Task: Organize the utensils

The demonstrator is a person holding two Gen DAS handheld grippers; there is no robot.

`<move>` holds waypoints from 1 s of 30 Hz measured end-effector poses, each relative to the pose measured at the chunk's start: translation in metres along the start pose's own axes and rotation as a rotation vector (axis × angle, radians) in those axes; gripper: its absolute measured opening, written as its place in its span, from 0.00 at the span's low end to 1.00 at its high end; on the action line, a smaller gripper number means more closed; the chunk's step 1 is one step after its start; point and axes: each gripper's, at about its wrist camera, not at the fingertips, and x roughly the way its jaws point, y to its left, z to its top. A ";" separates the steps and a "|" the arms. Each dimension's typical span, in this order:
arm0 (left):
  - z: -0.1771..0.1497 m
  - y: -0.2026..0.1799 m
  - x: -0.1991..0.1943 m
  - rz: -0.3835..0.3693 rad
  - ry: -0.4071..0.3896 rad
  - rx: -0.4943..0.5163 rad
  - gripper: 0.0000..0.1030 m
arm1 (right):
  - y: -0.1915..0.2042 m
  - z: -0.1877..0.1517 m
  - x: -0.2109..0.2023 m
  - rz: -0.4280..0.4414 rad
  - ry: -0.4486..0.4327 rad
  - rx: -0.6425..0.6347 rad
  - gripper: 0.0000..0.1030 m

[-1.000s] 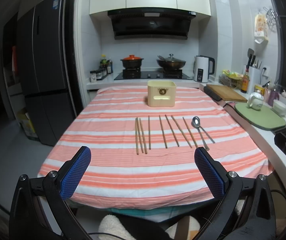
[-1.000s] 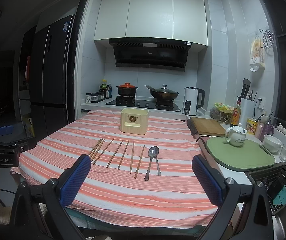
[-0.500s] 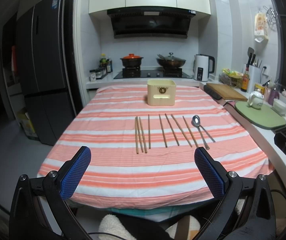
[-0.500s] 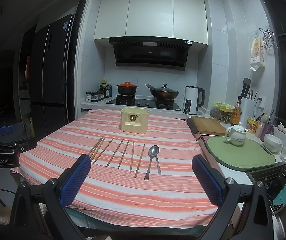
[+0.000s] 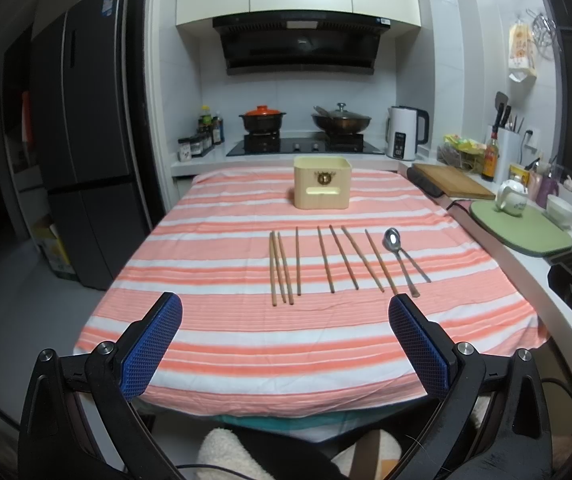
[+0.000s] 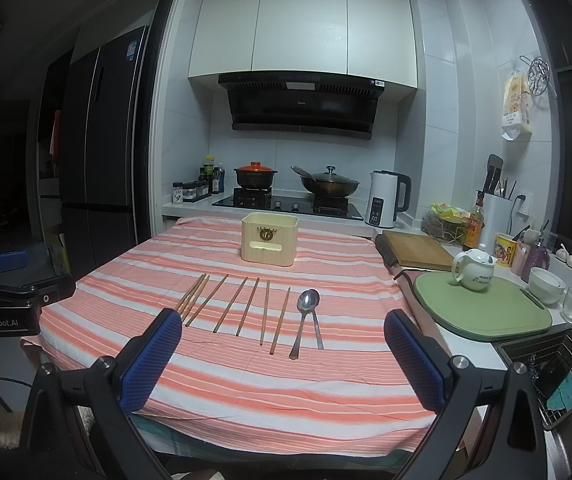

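Observation:
Several wooden chopsticks [image 5: 326,260] lie side by side on the striped tablecloth [image 5: 214,312], with two metal spoons [image 5: 400,258] at their right. A cream utensil box [image 5: 322,188] stands behind them. In the right wrist view the chopsticks [image 6: 246,306], spoons [image 6: 306,320] and box [image 6: 269,238] show too. My left gripper [image 5: 284,320] is open and empty, near the table's front edge. My right gripper [image 6: 282,332] is open and empty, also short of the utensils.
A wooden cutting board [image 6: 416,250], a green mat [image 6: 482,312] with a white teapot [image 6: 474,270], bowls and a sink rack [image 6: 558,376] sit on the counter to the right. A stove with pots [image 5: 306,120] and a kettle [image 5: 404,132] is behind. A fridge [image 5: 82,140] stands left.

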 end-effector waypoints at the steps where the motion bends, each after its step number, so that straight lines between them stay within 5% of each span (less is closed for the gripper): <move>1: 0.000 0.000 0.000 0.000 0.001 0.000 1.00 | 0.000 0.000 0.000 0.000 0.000 0.000 1.00; 30: 0.010 0.000 0.007 -0.024 0.036 0.003 1.00 | -0.002 -0.003 0.005 -0.001 0.023 0.001 1.00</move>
